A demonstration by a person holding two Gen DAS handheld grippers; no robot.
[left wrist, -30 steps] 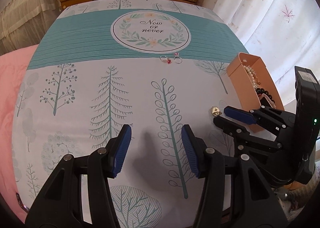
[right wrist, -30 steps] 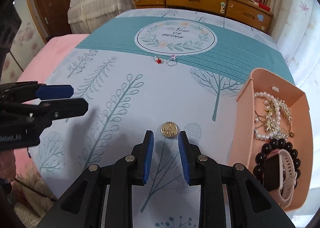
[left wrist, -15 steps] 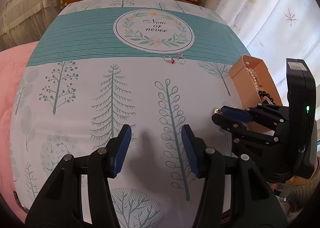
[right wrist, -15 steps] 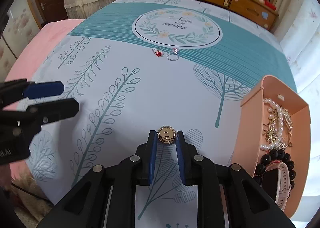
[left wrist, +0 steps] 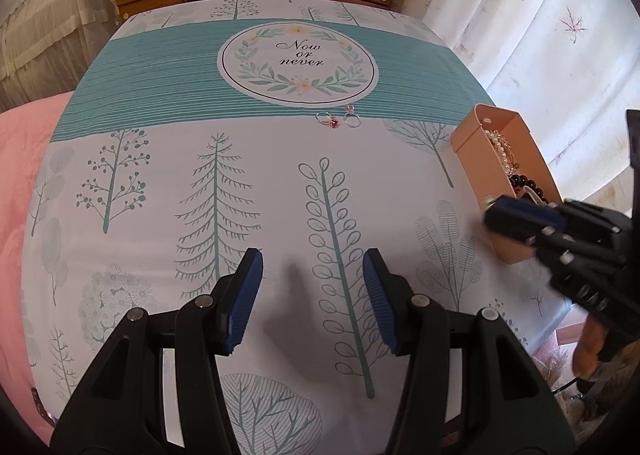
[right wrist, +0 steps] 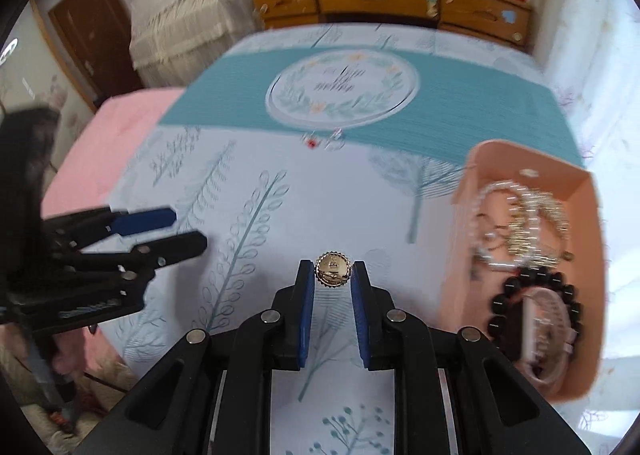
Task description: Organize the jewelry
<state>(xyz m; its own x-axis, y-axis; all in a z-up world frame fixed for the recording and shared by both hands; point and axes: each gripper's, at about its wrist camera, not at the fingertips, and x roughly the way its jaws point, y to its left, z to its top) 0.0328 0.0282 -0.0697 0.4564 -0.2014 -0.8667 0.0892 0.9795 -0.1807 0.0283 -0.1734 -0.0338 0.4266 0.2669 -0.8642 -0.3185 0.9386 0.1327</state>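
Because the right gripper [right wrist: 333, 275] pinches the small gold brooch [right wrist: 333, 274] only by its rim at the very tips of its jaws, low in the frame's centre, it could twist free and drop onto the tabletop [right wrist: 280, 215] short of the pink box [right wrist: 456, 255] at right. The left gripper [left wrist: 312, 295] hovers with jaws wide, holding nothing.
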